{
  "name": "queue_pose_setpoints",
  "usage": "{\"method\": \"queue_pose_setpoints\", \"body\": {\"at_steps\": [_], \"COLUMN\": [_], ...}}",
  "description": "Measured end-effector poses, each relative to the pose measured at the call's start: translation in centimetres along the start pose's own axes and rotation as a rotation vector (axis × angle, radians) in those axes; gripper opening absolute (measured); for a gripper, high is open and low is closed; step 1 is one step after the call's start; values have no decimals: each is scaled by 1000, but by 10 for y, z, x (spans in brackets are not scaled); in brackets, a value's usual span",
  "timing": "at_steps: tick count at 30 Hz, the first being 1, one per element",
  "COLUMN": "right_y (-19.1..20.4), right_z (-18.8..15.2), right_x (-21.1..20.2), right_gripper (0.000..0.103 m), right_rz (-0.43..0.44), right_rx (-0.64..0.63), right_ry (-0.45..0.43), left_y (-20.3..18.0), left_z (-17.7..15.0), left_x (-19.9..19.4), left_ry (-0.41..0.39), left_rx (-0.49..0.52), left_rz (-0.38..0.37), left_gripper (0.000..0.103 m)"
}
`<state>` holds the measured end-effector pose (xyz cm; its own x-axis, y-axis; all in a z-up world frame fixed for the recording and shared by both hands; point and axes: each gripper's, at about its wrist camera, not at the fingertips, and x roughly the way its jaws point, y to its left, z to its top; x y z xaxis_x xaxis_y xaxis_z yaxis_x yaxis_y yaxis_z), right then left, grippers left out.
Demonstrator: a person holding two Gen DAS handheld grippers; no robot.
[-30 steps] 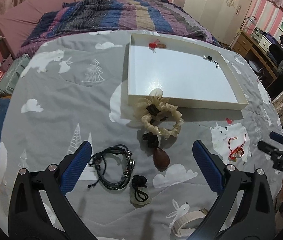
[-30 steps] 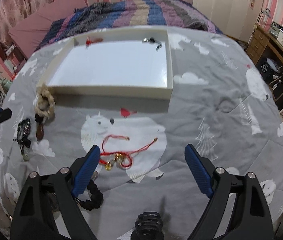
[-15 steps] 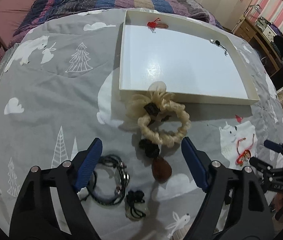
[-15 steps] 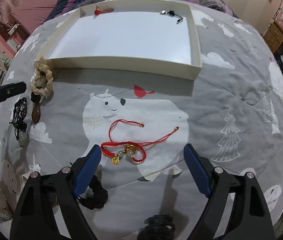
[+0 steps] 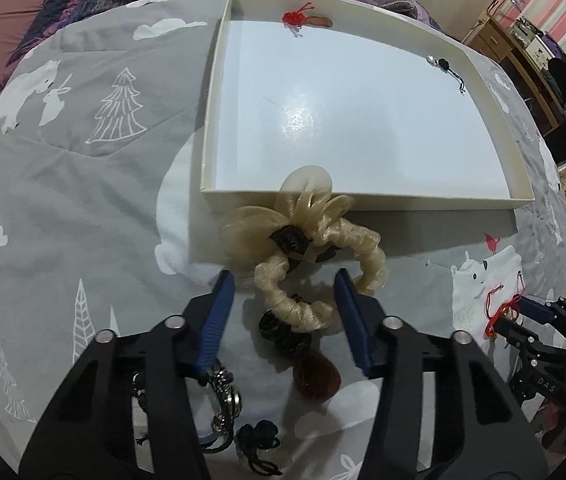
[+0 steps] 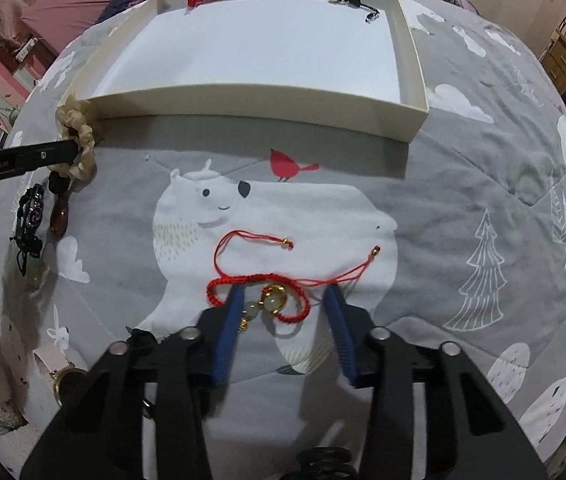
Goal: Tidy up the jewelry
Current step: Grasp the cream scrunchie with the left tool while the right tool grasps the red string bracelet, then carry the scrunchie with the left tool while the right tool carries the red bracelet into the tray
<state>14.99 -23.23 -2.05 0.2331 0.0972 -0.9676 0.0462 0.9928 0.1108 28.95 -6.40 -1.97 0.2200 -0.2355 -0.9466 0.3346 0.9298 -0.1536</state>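
On the grey printed bedspread (image 5: 83, 184), the left gripper (image 5: 285, 280) has its blue fingers (image 5: 219, 312) partly apart, straddling the near loop of a cream scrunchie (image 5: 315, 256); no pad is clearly pressing it. This gripper points forward and down toward the near wall of the white tray (image 5: 363, 202), against which the scrunchie's frilly end leans. Just below the scrunchie lie a dark knotted cord with an amber teardrop pendant (image 5: 319, 380), and a black corded bracelet (image 5: 223, 396) partly hidden beneath the left finger.

Over the polar-bear print, the right gripper (image 6: 283, 296) is likewise part-open, its fingers (image 6: 229, 328) set either side of the beaded middle of a red string bracelet (image 6: 283, 280), tips at or just above the cloth. Whether they touch the string I cannot tell.

Inside the tray, at the far wall, rest a small red-knotted brown charm (image 5: 307, 20) in one corner and a silver-and-black charm (image 5: 443, 66) toward the other.
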Motion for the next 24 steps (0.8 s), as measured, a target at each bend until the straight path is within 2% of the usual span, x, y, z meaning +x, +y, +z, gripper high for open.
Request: {"method": "queue_pose_setpoints", "body": {"at_steps": [1,4,9,24], "right_y": [0,1,-1,-14], "right_z": [0,1,0,7], "right_x": [0,0,0,-22], "right_gripper": [26,19,12,11], "right_rz": [2,3,2,16], "right_rx": [-1,-3,-5,25], "right_ry": [-3,-11,-21,-98], "left_y": [-1,-4,-4,-3], "left_z": [1,2,3,1], "left_x": [2,6,3,-27], "left_ry": [7,19,6,-62], "left_rx": [1,3,-7,-2], "left_rz": [-6,-7,-13,-28], "left_gripper": [34,20,11,9]}}
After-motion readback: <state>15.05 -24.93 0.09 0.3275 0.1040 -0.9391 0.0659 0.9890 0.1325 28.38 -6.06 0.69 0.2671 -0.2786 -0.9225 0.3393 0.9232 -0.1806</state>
